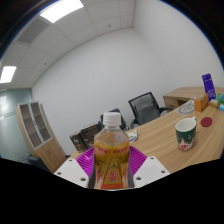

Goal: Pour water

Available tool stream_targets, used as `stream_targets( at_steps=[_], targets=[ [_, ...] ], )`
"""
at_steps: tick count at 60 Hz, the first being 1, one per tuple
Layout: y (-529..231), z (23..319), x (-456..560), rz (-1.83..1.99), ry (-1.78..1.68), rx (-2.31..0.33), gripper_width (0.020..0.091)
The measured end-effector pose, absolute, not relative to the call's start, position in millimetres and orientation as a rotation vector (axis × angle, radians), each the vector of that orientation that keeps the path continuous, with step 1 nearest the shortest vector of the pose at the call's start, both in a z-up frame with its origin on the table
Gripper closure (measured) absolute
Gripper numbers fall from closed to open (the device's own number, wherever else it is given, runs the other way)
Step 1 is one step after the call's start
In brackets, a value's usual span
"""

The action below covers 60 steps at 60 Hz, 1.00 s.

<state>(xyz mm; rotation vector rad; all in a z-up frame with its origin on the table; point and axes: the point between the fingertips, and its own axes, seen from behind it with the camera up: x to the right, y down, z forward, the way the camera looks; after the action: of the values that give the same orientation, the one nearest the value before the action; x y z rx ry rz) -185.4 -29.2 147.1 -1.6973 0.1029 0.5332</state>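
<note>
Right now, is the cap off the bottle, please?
No, the bottle held between the gripper fingers has its white cap on.

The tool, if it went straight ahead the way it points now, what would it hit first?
Nothing new: the tool already grips the bottle between its fingers. Beyond it the way looks free until the far chairs, though depth is unclear. The cup stands off to the side.

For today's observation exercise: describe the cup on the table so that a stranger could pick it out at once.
Start at the long wooden table that runs past the office chairs. The cup stands on it, beyond the bottle gripped in the claw. Only it is white with a green pattern and an open top.
</note>
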Motion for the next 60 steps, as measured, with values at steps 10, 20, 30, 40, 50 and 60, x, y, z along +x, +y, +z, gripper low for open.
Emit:
stream_targets(
  at_steps=[10, 20, 30, 40, 50, 60],
  targets=[
    [14, 178, -114, 0.940, 0.502, -1.595, 0.0659],
    [51, 173, -74, 1.440, 0.965, -1.454, 0.0658],
    [64, 171, -48, 1.681, 1.249, -1.267, 0.0658],
    [68, 176, -35, 1.839, 1.421, -1.111, 0.0656],
    [66, 176, -43, 1.849, 1.412, -1.161, 0.0657],
    [61, 221, -11, 1.503, 1.024, -1.328, 0.0657]
  ],
)
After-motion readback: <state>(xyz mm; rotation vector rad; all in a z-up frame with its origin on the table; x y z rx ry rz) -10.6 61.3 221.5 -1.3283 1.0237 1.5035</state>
